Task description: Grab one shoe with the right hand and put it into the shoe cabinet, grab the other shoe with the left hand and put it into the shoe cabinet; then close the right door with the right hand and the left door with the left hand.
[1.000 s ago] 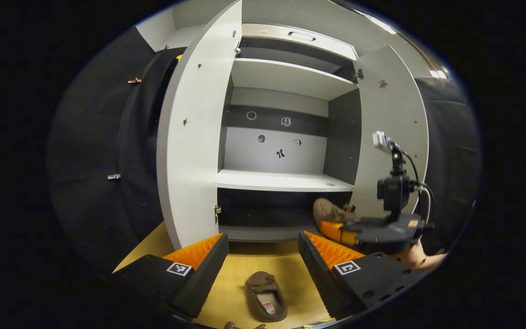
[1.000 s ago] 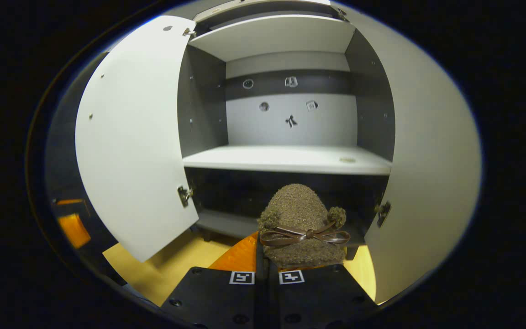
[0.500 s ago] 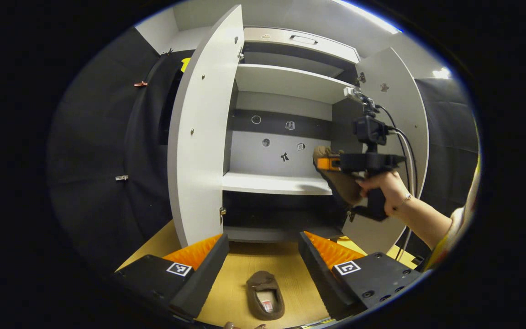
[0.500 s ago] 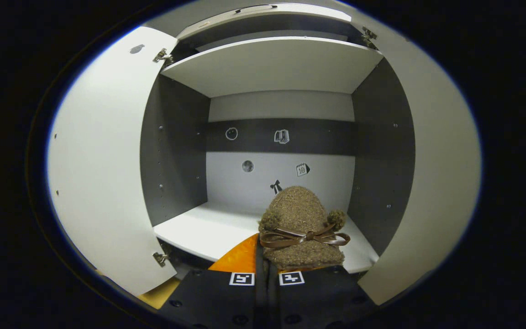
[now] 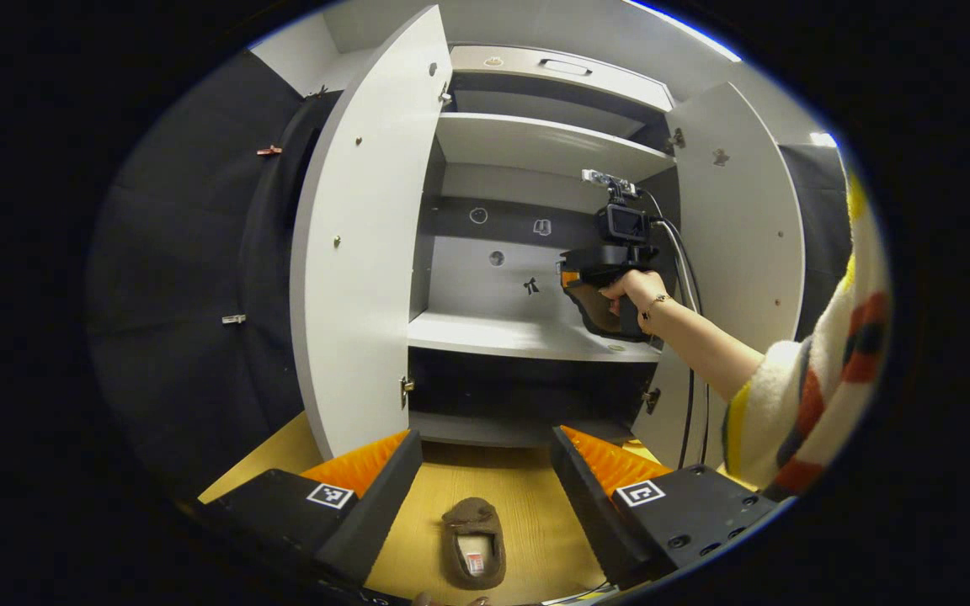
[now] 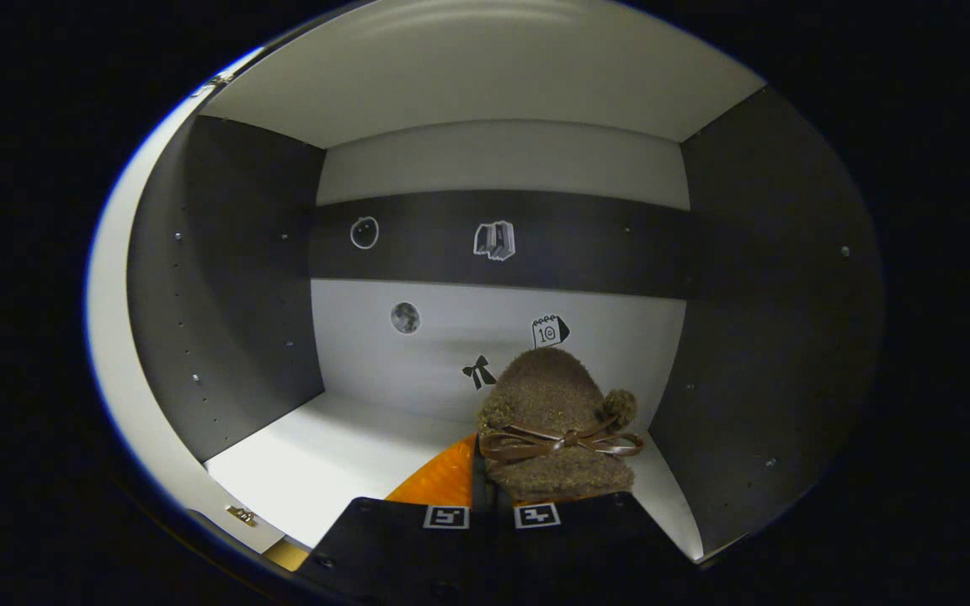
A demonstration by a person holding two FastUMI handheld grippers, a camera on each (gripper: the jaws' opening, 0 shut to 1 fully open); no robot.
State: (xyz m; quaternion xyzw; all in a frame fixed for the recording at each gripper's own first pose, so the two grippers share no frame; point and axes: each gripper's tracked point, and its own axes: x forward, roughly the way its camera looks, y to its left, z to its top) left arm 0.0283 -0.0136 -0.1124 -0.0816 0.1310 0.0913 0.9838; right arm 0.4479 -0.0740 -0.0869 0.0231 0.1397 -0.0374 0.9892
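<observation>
Wood floor (image 5: pixel 527 505), lone slipper (image 5: pixel 473 543), open doors (image 5: pixel 359 252)

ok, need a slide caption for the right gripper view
Right gripper carries a fuzzy brown shoe with a bow into the cabinet's middle shelf bay.

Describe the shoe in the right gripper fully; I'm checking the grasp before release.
The shoe is a brown, fuzzy slipper with a thin glossy bow and a small pom-pom across its front. The right gripper is shut on its rear end, toe pointing into the cabinet, over the right part of the white middle shelf. In the left gripper view it hangs toe-down just above that shelf.
</observation>
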